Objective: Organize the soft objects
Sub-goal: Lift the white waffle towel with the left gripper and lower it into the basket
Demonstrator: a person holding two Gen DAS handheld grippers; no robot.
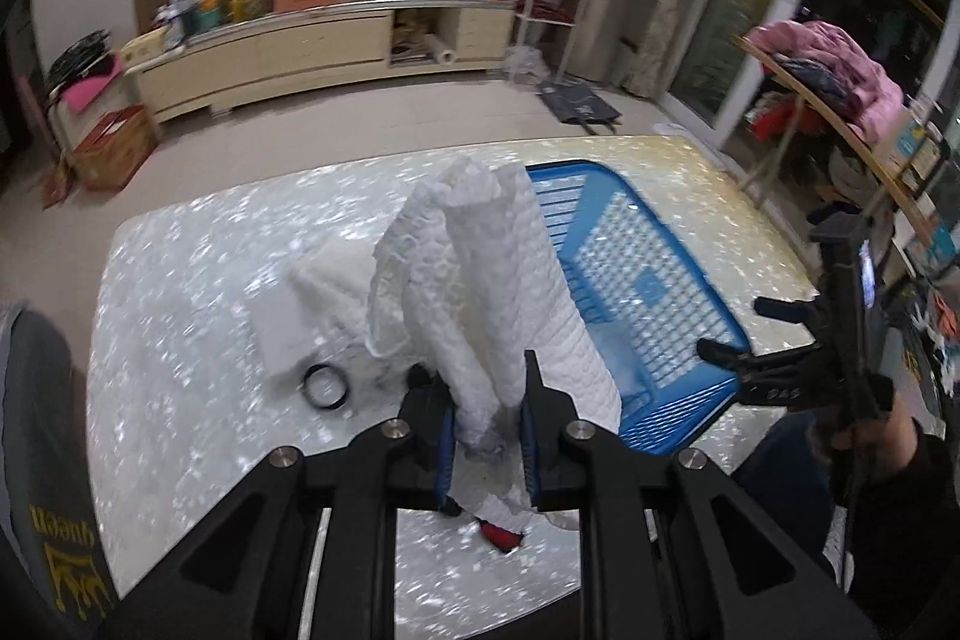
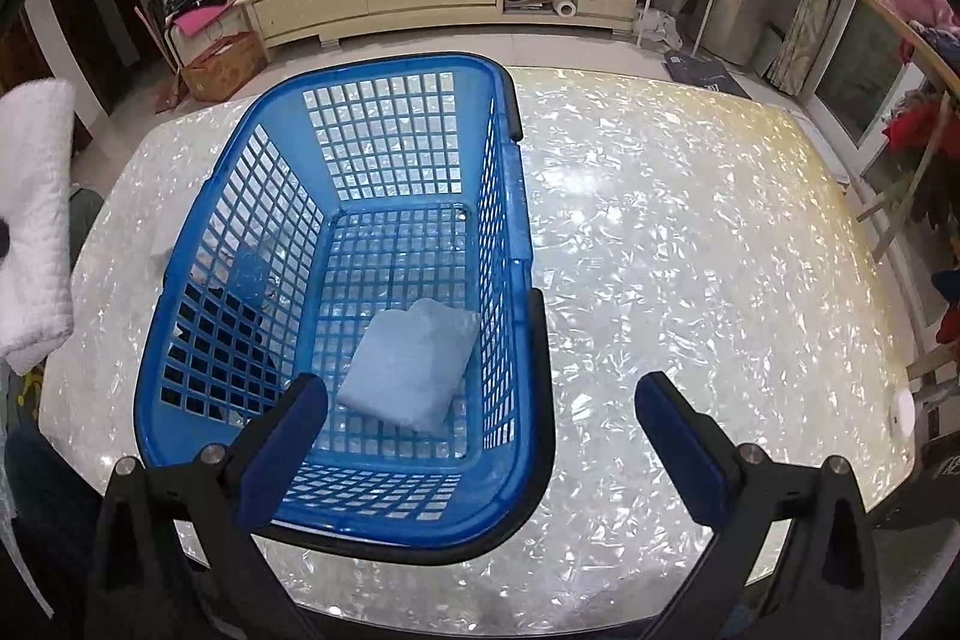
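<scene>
My left gripper [image 1: 487, 388] is shut on a white quilted cloth [image 1: 480, 280], which hangs raised above the table left of the blue basket [image 1: 708, 322]. Under it on the table lies another white folded cloth [image 1: 312, 292]. In the right wrist view the blue basket [image 2: 204, 232] stands on the table with one folded white cloth [image 2: 414, 364] on its floor. My right gripper [image 2: 480, 394] is open above the basket's near right corner, nothing between its fingers. The raised quilted cloth [image 2: 30, 220] shows at the left edge there.
A black ring [image 1: 327, 385] and a small red and black item [image 1: 501, 535] lie on the shiny pearl-patterned table [image 2: 690, 250]. A person's gloved hand [image 1: 774, 370] holds the right gripper. Beyond the table stand a cluttered low cabinet [image 1: 300, 40] and a clothes rack [image 1: 840, 76].
</scene>
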